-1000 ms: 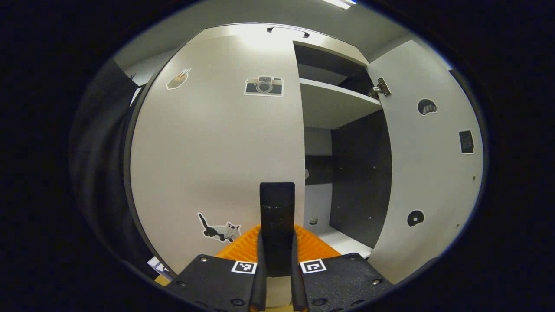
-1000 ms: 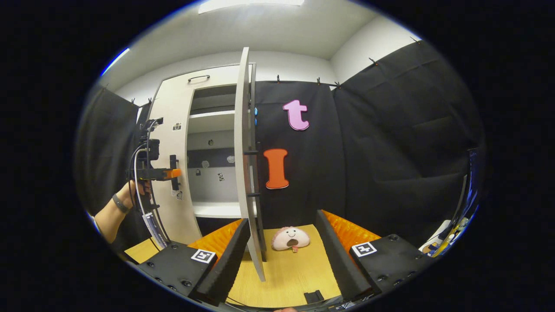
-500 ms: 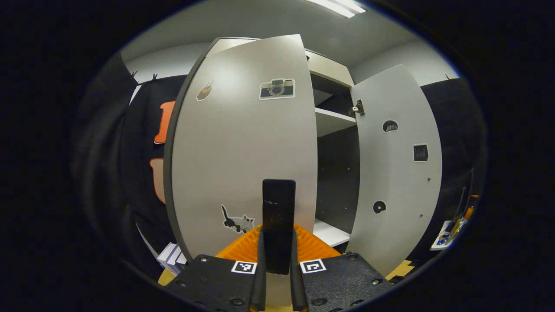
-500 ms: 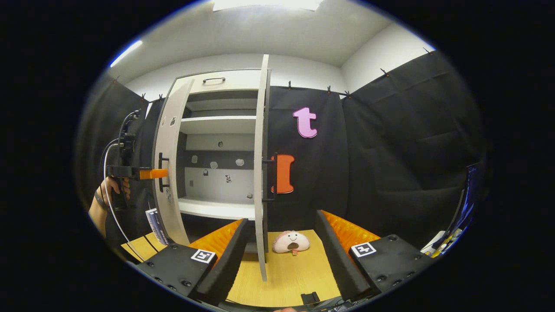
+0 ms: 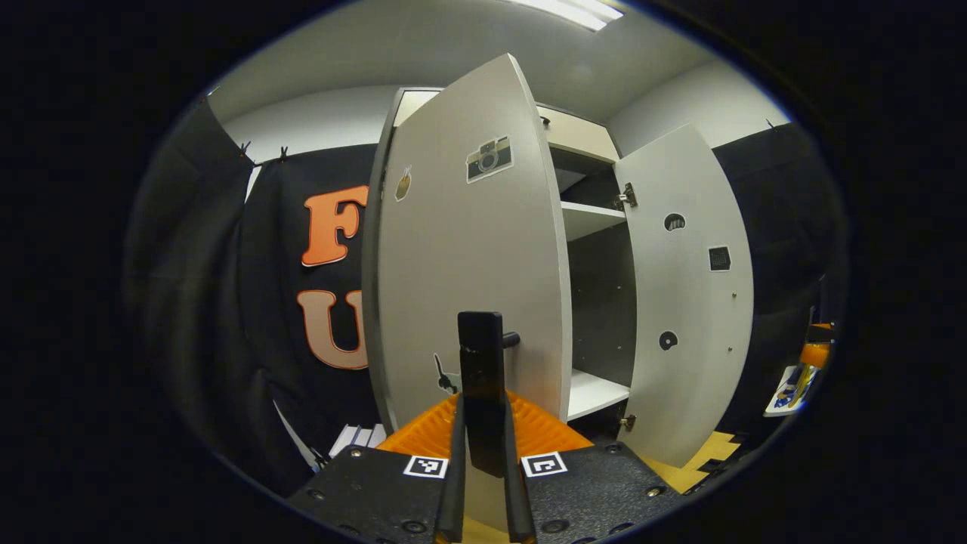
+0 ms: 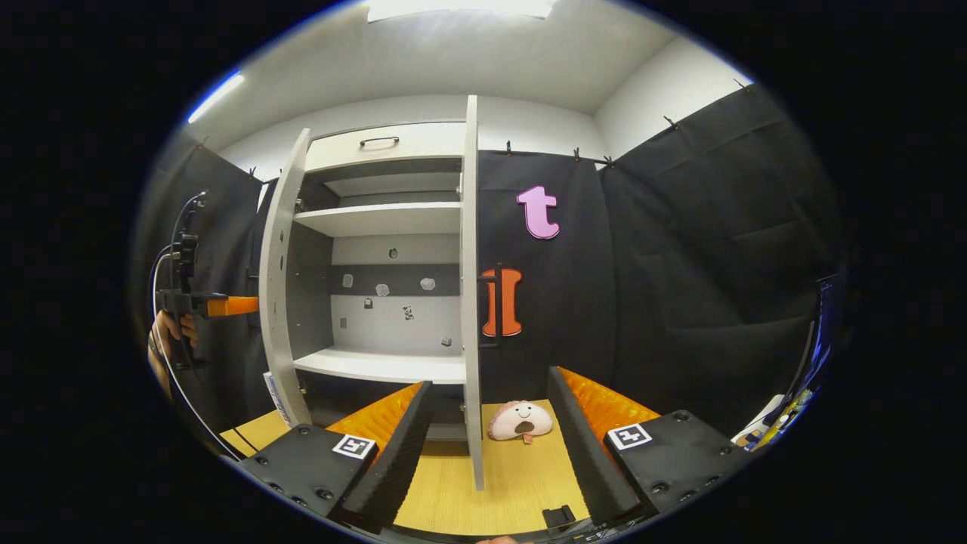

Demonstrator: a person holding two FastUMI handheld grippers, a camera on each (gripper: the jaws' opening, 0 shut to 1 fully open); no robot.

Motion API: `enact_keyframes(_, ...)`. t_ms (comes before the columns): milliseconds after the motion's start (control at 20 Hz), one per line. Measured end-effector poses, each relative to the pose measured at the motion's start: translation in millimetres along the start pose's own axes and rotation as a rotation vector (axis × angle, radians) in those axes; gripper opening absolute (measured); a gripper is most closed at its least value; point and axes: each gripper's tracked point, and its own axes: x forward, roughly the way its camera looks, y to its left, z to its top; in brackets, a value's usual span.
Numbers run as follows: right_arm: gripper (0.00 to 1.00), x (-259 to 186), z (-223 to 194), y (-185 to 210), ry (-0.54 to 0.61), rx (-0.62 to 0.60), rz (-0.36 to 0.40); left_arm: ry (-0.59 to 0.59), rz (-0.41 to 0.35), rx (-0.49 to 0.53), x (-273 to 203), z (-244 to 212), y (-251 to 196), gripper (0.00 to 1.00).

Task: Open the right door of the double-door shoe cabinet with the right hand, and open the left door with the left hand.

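Shoe cabinet's pale rigid left door [image 5: 468,264] | light-swinging; left gripper [image 5: 483,453] clamps its dark bar handle [image 5: 483,355] | right gripper [image 6: 483,446] spread wide

right gripper [image 6: 483,446]: black housing, screws, square coded tags, ribbed orange inner sides | left gripper [image 6: 227,306]: black cables looping off it | hand [image 6: 168,329]: dark wristband

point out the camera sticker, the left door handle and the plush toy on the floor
camera sticker [image 5: 489,159], left gripper view, middle of the sticker on the left door's front
left door handle [image 5: 482,355], left gripper view, middle of the bar
plush toy [image 6: 520,419], right gripper view, its face
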Motion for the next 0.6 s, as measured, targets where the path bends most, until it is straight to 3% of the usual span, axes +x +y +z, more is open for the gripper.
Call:
enact_keyframes(400,0.96,20.2,-1.8,34.3,-0.006,0.009,0.059,-0.039,0.037,0.02,-20.8,3.3,45.9,0.13)
enact_keyframes(600,0.96,23.6,-2.3,41.2,-0.004,0.019,0.072,-0.059,-0.017,-0.044,-27.5,4.1,61.5,0.09)
